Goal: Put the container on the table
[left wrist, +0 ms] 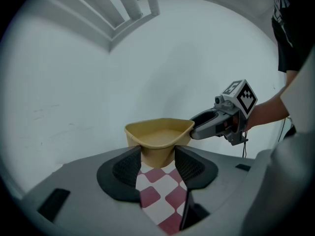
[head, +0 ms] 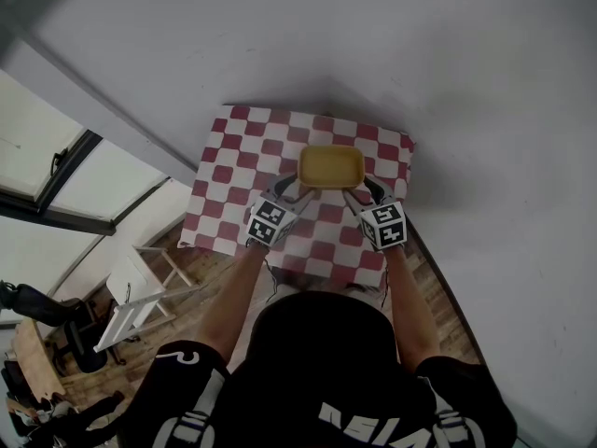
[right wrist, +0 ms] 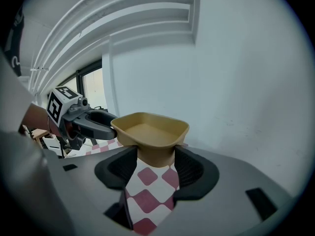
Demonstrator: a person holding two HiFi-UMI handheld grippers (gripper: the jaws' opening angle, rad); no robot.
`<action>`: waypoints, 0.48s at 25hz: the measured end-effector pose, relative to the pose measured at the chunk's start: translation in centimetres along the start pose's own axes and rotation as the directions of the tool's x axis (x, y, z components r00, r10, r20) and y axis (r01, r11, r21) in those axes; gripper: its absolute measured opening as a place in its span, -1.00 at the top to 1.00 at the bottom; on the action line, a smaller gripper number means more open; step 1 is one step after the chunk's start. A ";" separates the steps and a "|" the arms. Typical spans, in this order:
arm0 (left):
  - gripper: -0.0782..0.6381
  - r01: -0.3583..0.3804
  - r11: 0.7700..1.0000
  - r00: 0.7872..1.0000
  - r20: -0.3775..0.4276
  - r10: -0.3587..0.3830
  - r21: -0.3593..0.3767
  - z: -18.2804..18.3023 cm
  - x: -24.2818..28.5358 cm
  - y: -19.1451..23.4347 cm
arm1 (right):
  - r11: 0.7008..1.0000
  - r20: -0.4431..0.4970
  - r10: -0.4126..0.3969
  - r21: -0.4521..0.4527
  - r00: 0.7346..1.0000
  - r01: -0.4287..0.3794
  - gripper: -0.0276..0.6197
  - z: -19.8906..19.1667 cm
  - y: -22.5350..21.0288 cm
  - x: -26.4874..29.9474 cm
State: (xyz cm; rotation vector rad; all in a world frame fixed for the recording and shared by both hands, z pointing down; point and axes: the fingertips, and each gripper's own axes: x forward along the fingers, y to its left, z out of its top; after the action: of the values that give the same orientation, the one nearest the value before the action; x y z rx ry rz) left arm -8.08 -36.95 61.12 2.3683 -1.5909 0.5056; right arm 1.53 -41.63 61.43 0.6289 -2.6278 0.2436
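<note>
A shallow yellow container [head: 331,166] with rounded corners sits over the far half of the red-and-white checkered table [head: 229,208]. I cannot tell whether its base touches the cloth. My left gripper [head: 285,192] is shut on its near left corner, and my right gripper [head: 367,192] is shut on its near right corner. In the left gripper view the container [left wrist: 160,134] fills the gap between the black pads [left wrist: 129,165], with the other gripper [left wrist: 198,128] at its far rim. The right gripper view shows the container [right wrist: 152,129] wedged the same way, the left gripper [right wrist: 104,124] at its side.
The table stands against a plain grey-white wall [head: 448,82]. A white folding rack [head: 140,292] stands on the wooden floor to the left. Beyond it are an office chair [head: 79,339] and a window [head: 56,171]. The table's right edge is close to my right hand.
</note>
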 end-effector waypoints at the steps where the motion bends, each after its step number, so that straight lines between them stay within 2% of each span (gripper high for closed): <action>1: 0.14 -0.001 1.000 1.000 0.004 0.001 -0.002 0.2 -0.1 0.0 | 1.000 -0.002 0.002 -0.001 1.000 -0.002 0.14 0.0 0.1 0.1; 12: 0.14 -0.018 1.000 1.000 -0.024 0.017 -0.016 -2.2 -1.3 1.0 | 1.000 -0.025 0.024 -0.012 0.999 -0.024 0.14 -0.5 1.8 1.1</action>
State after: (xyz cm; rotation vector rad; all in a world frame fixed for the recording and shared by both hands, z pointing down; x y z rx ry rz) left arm -9.77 -35.36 62.63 2.3298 -1.6005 0.5199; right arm -0.03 -40.30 62.21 0.5866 -2.6126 0.2414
